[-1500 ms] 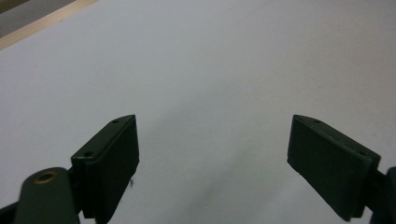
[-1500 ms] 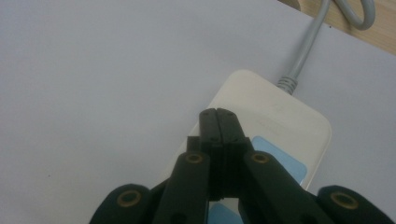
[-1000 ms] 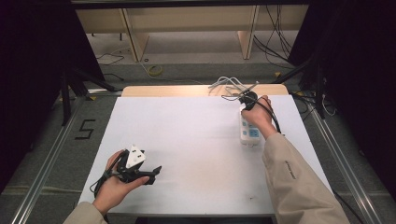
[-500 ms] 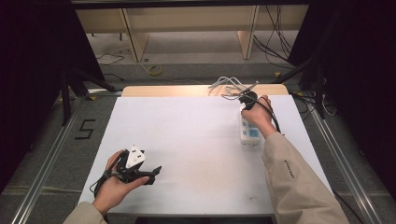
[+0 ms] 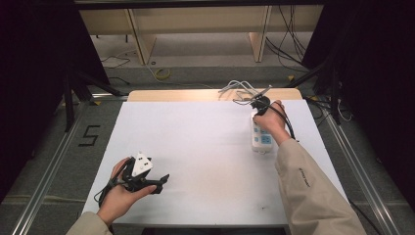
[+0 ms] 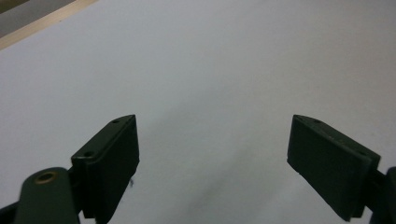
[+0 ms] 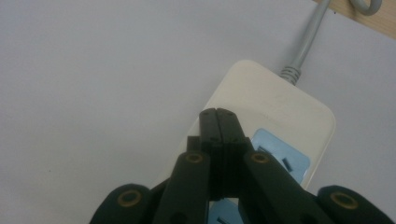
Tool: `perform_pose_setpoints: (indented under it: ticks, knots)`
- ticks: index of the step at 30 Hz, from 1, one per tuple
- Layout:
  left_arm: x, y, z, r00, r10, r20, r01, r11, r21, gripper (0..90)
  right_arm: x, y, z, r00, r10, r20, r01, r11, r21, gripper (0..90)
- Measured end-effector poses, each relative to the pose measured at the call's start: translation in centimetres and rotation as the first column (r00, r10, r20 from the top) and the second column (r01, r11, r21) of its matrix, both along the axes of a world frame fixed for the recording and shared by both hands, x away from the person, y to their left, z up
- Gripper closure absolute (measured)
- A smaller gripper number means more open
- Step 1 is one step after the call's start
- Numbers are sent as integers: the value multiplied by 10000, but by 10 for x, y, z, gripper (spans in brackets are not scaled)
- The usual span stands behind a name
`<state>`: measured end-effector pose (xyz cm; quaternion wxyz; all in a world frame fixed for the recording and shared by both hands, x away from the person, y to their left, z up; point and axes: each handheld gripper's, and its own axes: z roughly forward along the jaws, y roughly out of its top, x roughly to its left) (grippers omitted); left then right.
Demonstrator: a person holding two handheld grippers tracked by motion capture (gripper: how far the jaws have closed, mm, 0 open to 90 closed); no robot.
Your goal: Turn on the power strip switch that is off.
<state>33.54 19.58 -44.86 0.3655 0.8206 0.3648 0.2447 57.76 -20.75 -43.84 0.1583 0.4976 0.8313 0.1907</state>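
A cream power strip [image 5: 261, 140] with pale blue sockets lies at the right side of the white table [image 5: 205, 142]. Its grey cable [image 5: 238, 89] coils off the far edge. My right gripper [image 5: 259, 105] is over the strip's far end. In the right gripper view the jaws [image 7: 218, 115] are pressed together with nothing between them, tips above the strip [image 7: 280, 105] just short of a blue socket [image 7: 283, 162]; whether they touch it is unclear. My left gripper [image 5: 162, 179] rests low at the near left corner, pointing right. Its jaws [image 6: 212, 137] stand wide open over bare table.
A bare wooden strip [image 5: 186, 95] edges the table's far side, where the cable [image 7: 308, 37] runs out. Metal rails [image 5: 49, 166] flank the table on the floor. Shelving legs and loose cables lie on the floor beyond the table.
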Motion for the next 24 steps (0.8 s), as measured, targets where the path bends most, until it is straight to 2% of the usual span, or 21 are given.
perform_pose_setpoints:
  ticks: [7, 16, 19, 21, 24]
  knots:
    - [0, 0, 0, 10000, -13, -5, 13, 10000, 6, 165, -2, -2, -1, 9997, -225, 63, 223, 9993, 290, 900]
    - [0, 0, 0, 10000, -11, 6, 11, 10000, -1, 165, -3, -2, -1, 9996, -244, 165, 239, 9993, 303, 900]
    - [0, 0, 0, 10000, -11, 6, 11, 10000, -1, 165, -4, -2, 0, 9996, -264, 140, 257, 9987, 449, 900]
    - [0, -1, 0, 10000, -8, 10, 8, 10000, -2, 166, -4, -1, -1, 9997, -120, 208, 112, 9993, 343, 900]
    - [0, 0, 0, 10000, -18, 14, 18, 10000, 13, 166, -6, -1, -2, 9992, -23, 389, 5, 9990, 455, 900]
